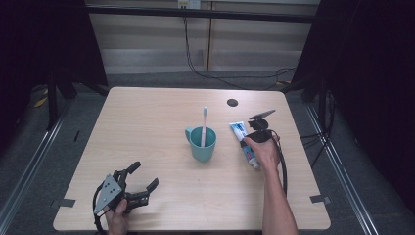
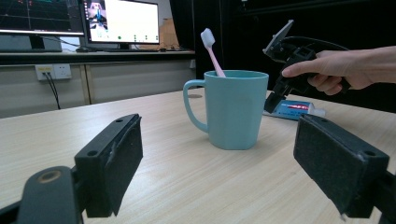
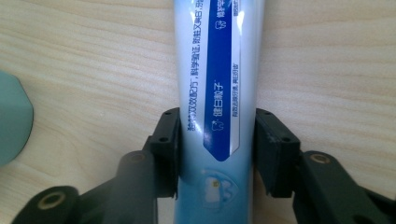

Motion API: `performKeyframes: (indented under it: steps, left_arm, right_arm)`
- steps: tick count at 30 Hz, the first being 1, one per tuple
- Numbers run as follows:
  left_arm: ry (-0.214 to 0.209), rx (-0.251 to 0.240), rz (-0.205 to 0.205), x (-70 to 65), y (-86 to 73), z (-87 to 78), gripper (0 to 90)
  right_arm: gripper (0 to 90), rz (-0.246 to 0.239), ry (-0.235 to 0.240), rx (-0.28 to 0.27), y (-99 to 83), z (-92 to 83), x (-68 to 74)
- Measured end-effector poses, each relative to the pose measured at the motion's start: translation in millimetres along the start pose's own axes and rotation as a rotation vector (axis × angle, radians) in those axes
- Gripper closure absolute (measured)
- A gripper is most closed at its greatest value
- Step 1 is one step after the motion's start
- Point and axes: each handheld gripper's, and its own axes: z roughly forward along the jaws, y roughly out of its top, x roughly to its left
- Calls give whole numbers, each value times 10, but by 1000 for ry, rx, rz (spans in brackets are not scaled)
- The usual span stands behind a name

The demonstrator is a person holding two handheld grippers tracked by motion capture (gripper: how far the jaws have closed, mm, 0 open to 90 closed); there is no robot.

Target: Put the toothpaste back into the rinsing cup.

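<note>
Between right tongs (image 3: 217,154), clamped: toothpaste tube (image 3: 215,93), blue-white, Chinese print; left tongs (image 2: 219,172) agape.

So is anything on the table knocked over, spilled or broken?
Nothing stands out. The teal plastic mug stands upright with the pink toothbrush leaning inside it. The white and blue toothpaste tube lies flat on the pale wooden table, between the jaws of the right gripper. No spill shows.
</note>
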Motion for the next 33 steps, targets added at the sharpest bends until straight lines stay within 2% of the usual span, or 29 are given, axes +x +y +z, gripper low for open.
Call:
performKeyframes:
  steps: [2,5,9,13,16,20,25,30,33]
  left_arm:
    - [0,0,0,0,0,0,156]
    - [0,0,0,0,0,0,156]
    - [-1,1,0,1,0,0,156]
    - [-2,1,1,1,0,0,156]
    - [-4,0,0,0,0,-1,156]
    - [-3,0,0,1,0,0,156]
    - [-3,0,0,1,0,0,156]
    - [-3,0,-1,1,0,0,156]
    - [-4,0,1,1,0,0,156]
  right_arm:
    - [611,-10,-1,3,5,-12,2]
    - [627,1,2,6,8,-14,1]
    - [596,-22,-11,43,28,4,27]
    - [582,-52,-26,56,48,15,62]
    - [630,-63,-30,58,49,12,58]
    - [695,-44,-7,60,48,-23,26]
    - [720,-32,11,55,33,-49,12]
    - [726,-29,38,28,-12,-79,-1]
    - [726,-25,64,-9,-42,-140,-16]
